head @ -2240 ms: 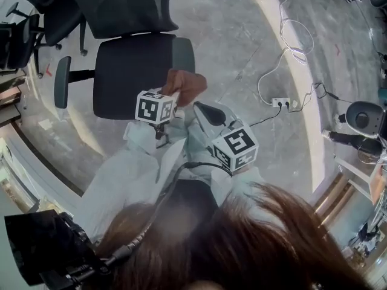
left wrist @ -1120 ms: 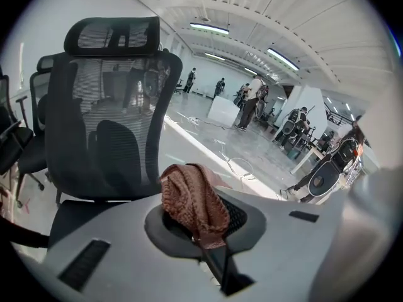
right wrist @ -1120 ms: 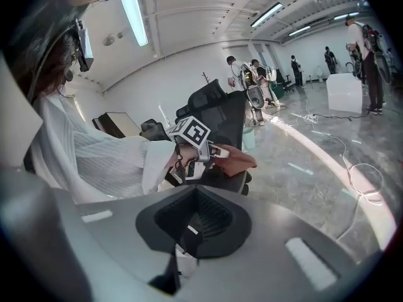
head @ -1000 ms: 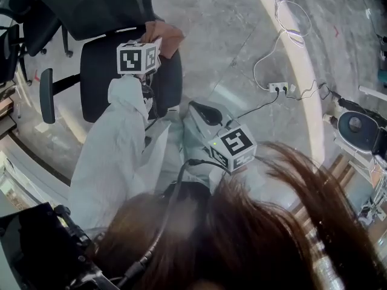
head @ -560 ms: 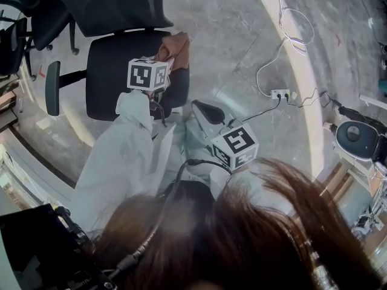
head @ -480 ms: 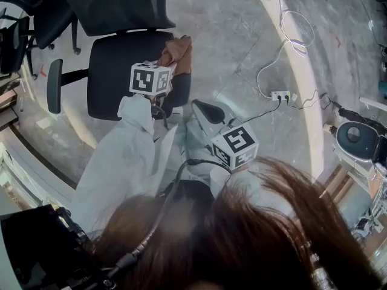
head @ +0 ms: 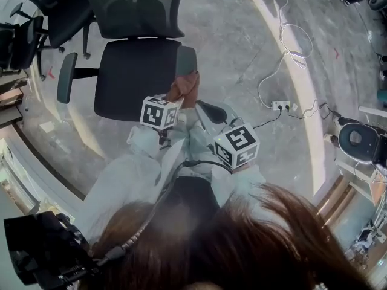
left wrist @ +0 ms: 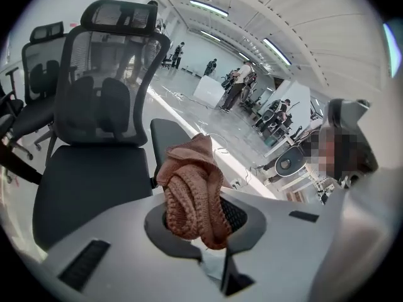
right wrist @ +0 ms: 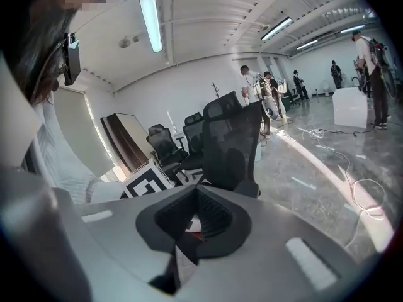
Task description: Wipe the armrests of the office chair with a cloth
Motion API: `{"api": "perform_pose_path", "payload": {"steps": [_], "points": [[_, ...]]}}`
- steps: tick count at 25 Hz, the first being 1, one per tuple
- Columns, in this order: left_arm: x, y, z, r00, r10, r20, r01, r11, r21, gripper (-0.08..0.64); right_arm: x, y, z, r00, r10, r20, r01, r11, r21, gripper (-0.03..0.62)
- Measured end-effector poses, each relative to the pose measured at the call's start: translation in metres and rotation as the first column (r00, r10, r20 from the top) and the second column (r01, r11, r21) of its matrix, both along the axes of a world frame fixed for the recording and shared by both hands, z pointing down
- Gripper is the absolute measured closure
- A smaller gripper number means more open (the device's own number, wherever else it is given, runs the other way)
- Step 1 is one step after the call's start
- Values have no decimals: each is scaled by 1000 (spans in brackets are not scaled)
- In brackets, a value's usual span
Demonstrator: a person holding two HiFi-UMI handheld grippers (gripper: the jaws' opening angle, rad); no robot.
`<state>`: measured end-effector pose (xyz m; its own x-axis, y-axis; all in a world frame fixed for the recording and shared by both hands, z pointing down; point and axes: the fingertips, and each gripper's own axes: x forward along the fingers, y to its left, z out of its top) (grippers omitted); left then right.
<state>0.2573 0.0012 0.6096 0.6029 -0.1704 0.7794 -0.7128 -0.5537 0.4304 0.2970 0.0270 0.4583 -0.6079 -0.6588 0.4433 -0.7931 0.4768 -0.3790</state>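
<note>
A black office chair [head: 136, 77] stands in front of me, its left armrest [head: 65, 77] on one side and its grey right armrest [head: 186, 59] on the other. My left gripper [head: 177, 96] is shut on a bunched brown knitted cloth [head: 184, 88], which sits at the near end of the right armrest. In the left gripper view the cloth [left wrist: 192, 197] bulges out of the left gripper [left wrist: 195, 228], with the armrest [left wrist: 167, 140] just behind it. My right gripper [head: 204, 109] hangs beside the left one, shut and holding nothing [right wrist: 192, 224].
More office chairs [head: 36, 23] crowd the back left. A power strip [head: 281, 104] and looping white cables [head: 296, 41] lie on the grey floor to the right. A round dark device [head: 360, 139] stands at the far right. Several people stand far off [left wrist: 236, 90].
The left gripper has drawn the cloth back along the right armrest, from the end by the backrest to the near end. The right gripper has barely shifted.
</note>
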Motion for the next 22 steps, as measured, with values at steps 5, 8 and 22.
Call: {"api": "perform_pose_path", "payload": {"steps": [5, 8, 22], "points": [[-8, 23, -2, 1000, -4, 1, 4, 1000, -5, 523, -5, 11, -9, 1000, -1, -10, 1, 1000, 19, 591], [-11, 20, -4, 998, -48, -28, 48, 999, 2, 523, -4, 13, -17, 1000, 12, -16, -11, 999, 37, 591], [37, -15, -269, 931, 62, -360, 168, 802, 573, 523, 47, -7, -160, 977, 202, -68, -161, 910, 383, 591]]}}
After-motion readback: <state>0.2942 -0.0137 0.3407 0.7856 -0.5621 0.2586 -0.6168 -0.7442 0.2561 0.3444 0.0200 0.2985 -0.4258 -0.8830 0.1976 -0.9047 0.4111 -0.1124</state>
